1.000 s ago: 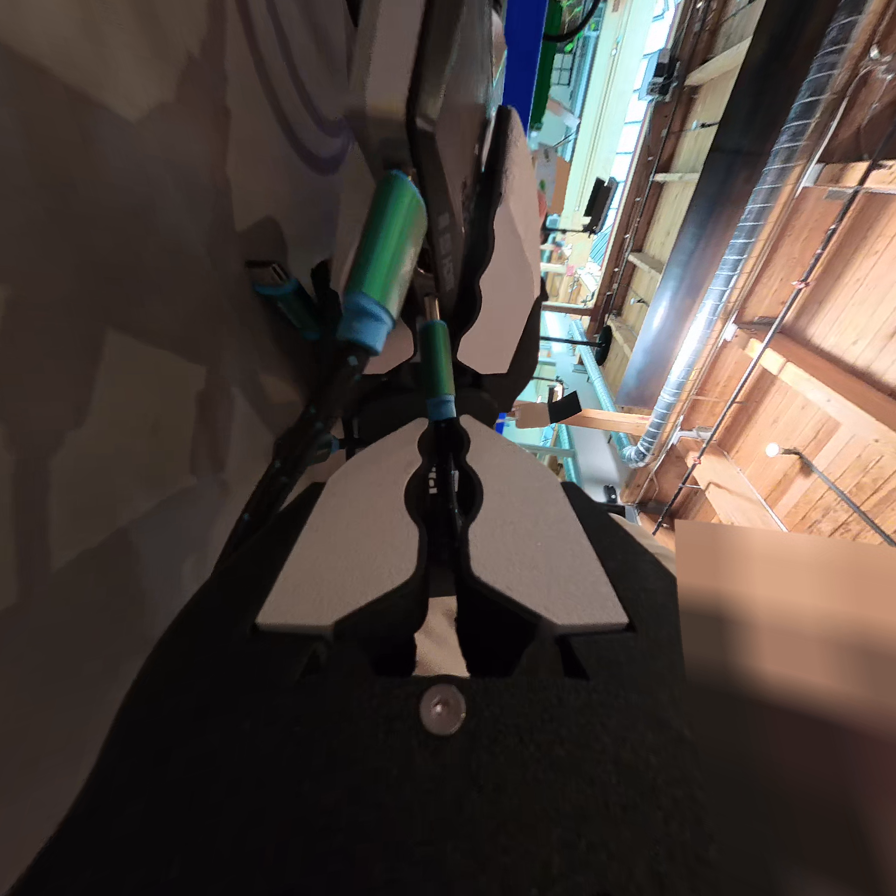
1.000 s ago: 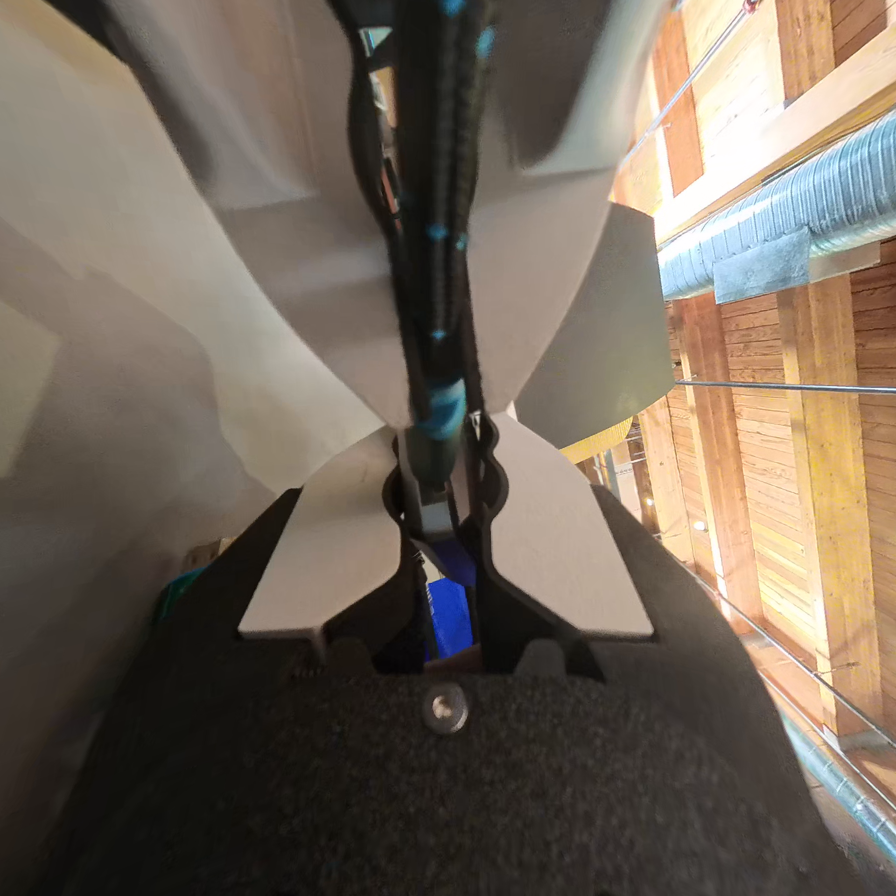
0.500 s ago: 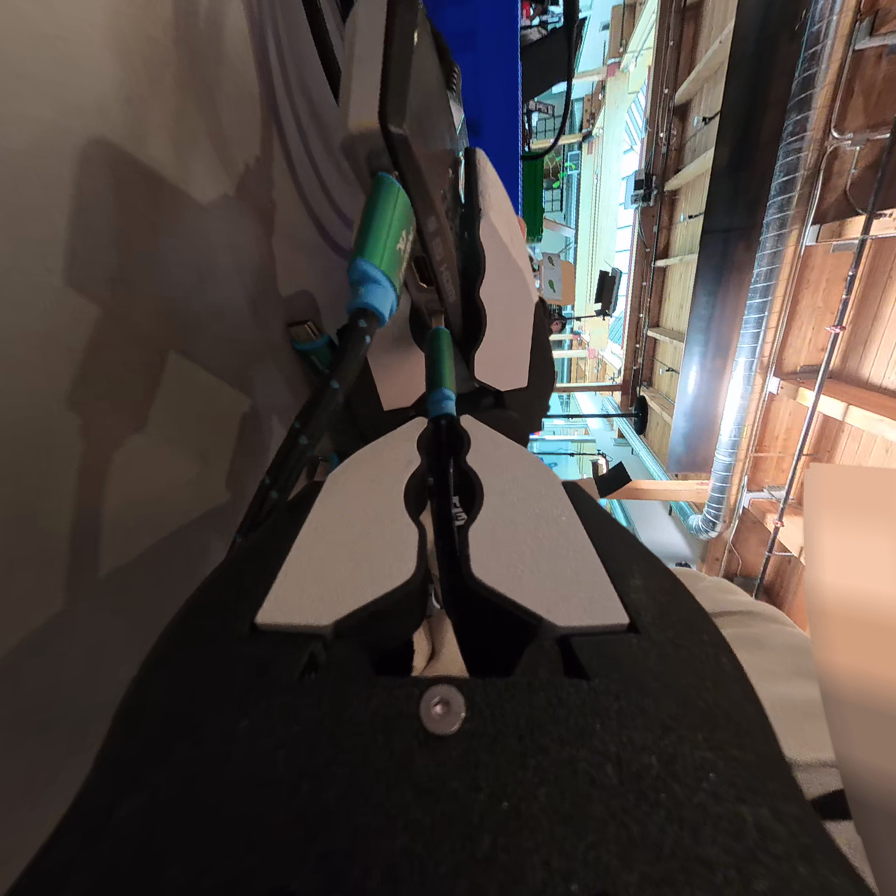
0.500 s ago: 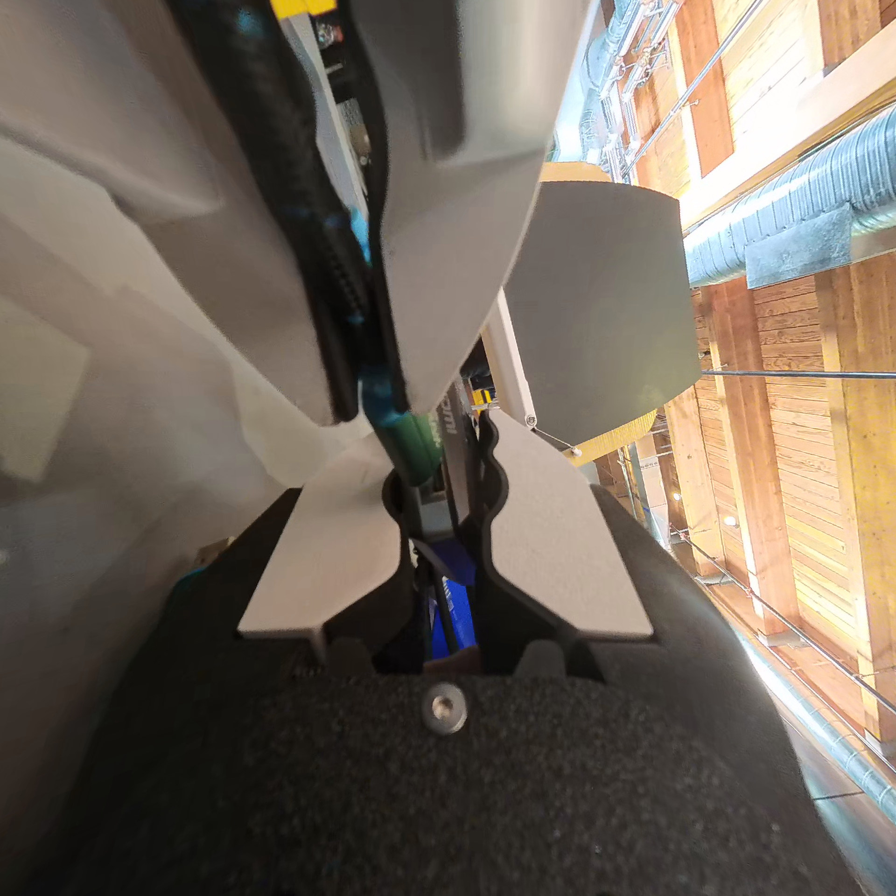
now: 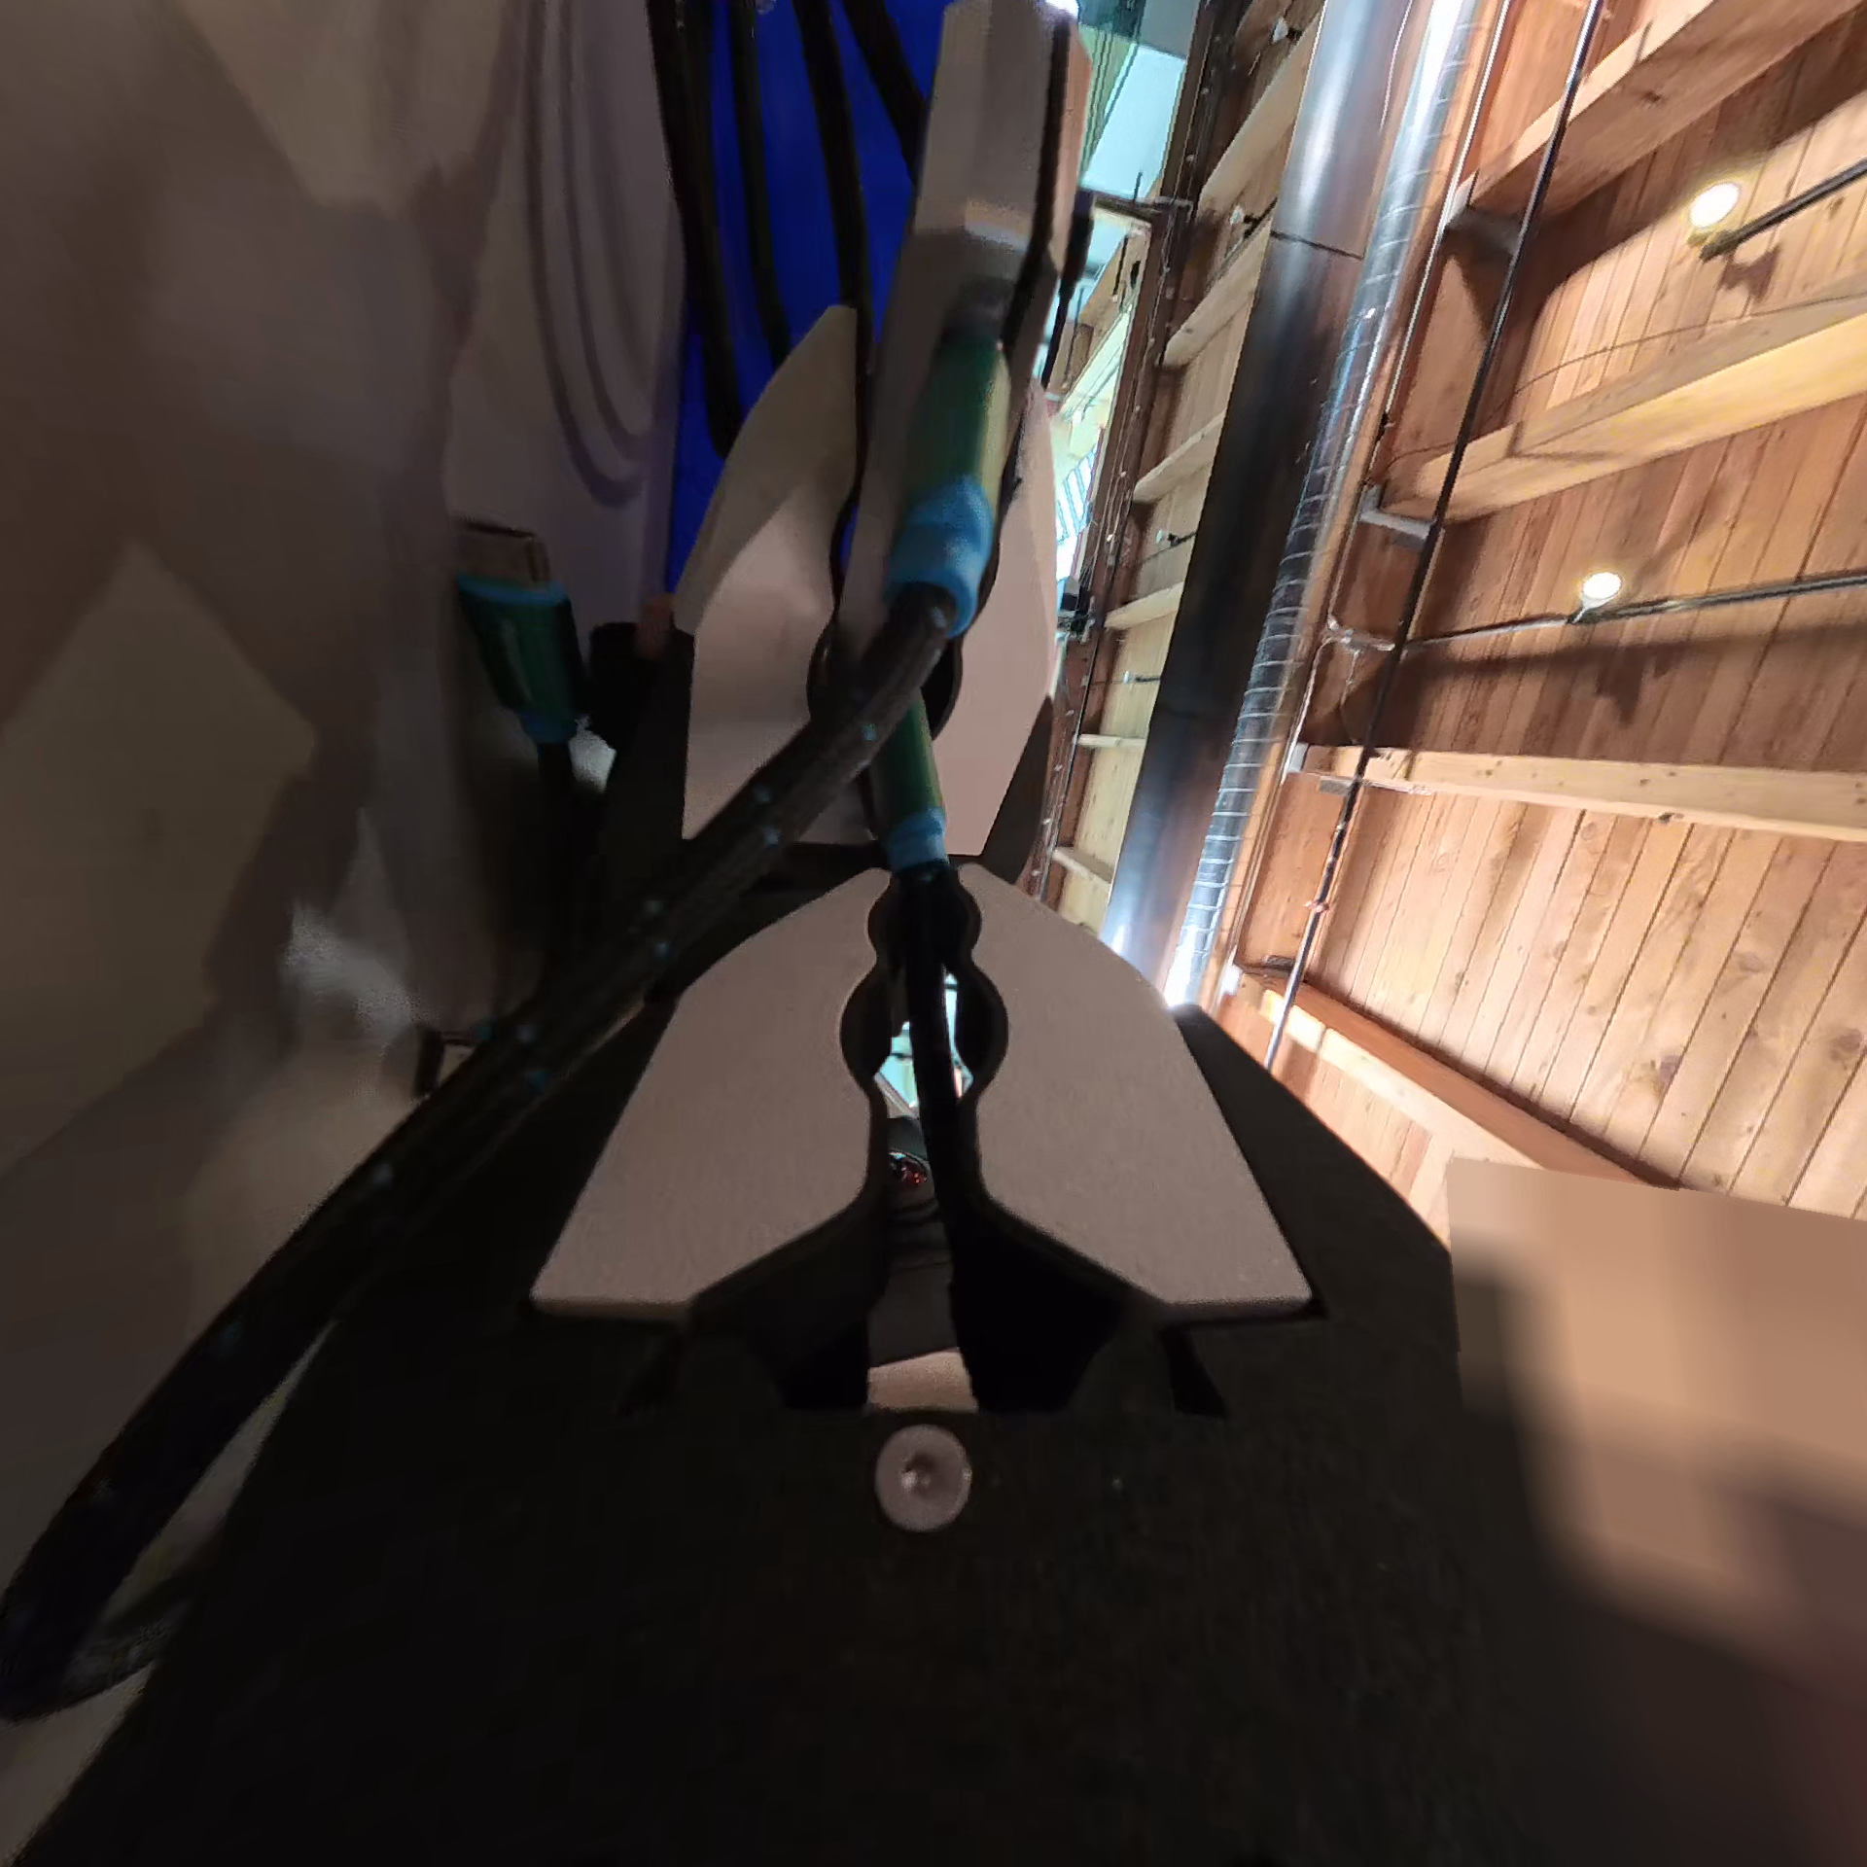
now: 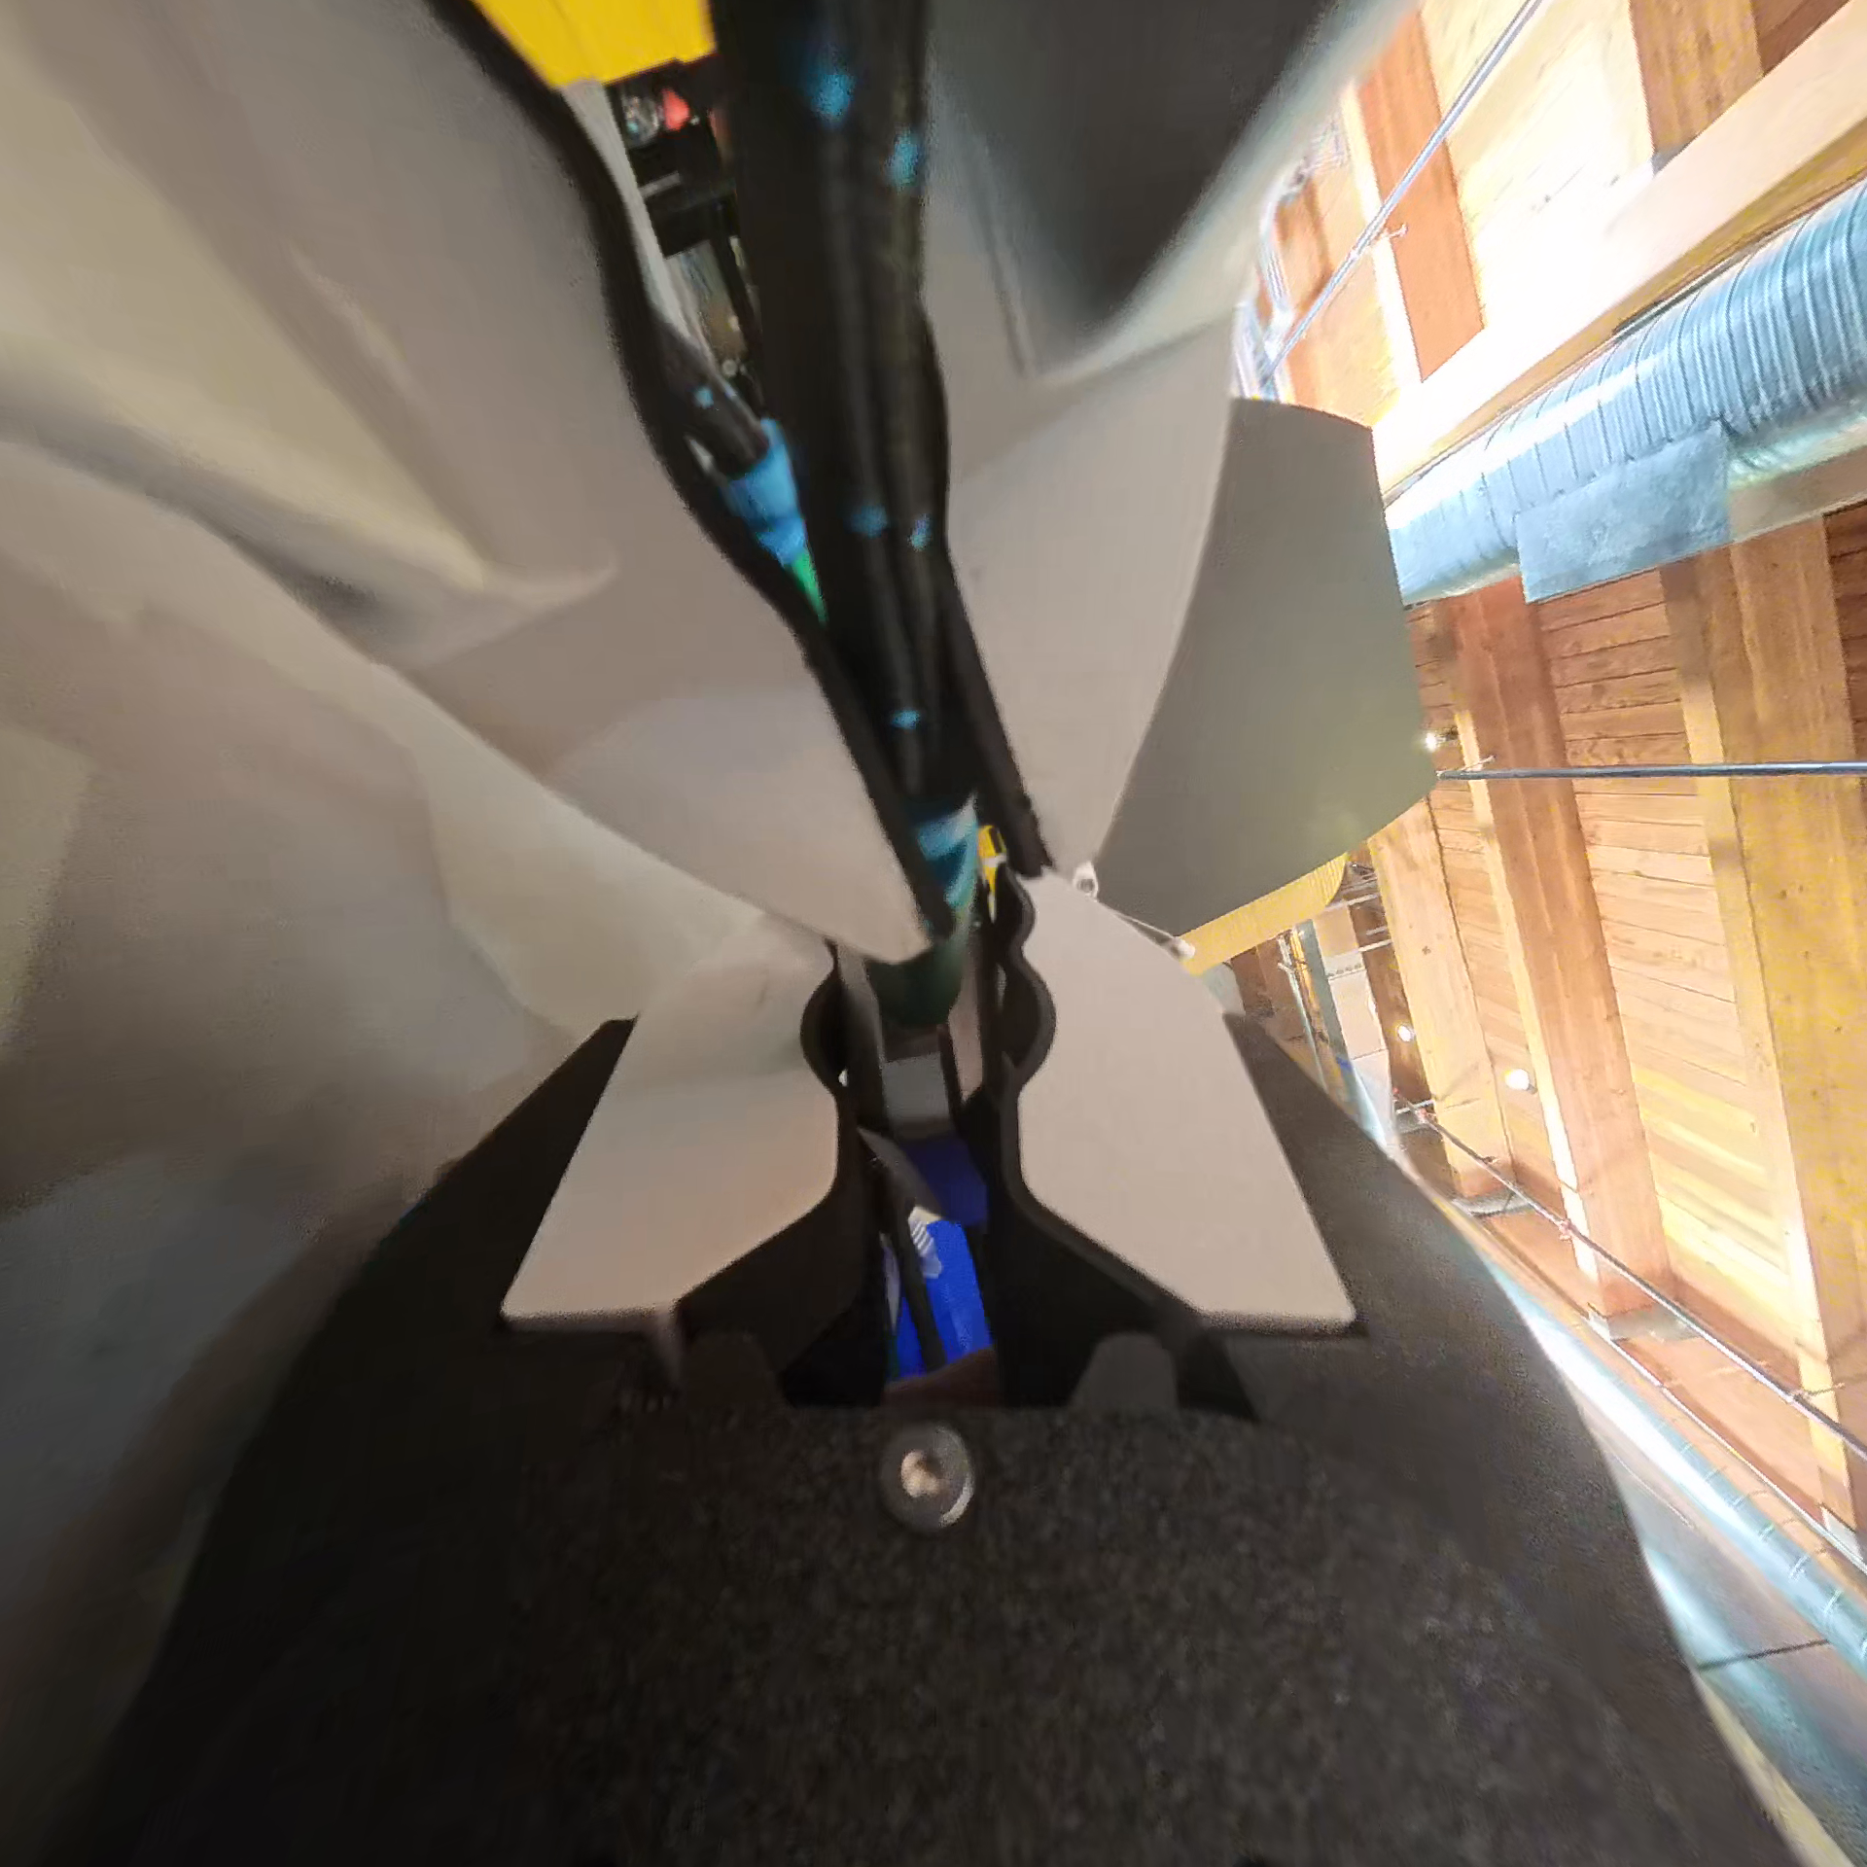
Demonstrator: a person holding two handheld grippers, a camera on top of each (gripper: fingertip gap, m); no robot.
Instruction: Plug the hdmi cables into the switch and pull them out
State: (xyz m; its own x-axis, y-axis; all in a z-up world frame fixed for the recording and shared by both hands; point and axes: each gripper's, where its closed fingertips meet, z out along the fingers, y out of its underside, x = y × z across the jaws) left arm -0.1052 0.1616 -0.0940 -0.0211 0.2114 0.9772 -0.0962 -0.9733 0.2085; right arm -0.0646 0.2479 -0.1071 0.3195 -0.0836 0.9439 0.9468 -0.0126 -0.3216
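Pinching a thin black cable [image 5: 935, 1030] just behind its green plug [image 5: 914, 773], left gripper [image 5: 921, 889] jaws closed. Clamped likewise on the switch [image 6: 914, 1086], right gripper [image 6: 995, 909]. Crossed in front by a thicker cable [image 5: 707, 859]; second plug [image 5: 955, 424] seated above. Blurred, crowded, switch mostly hidden.
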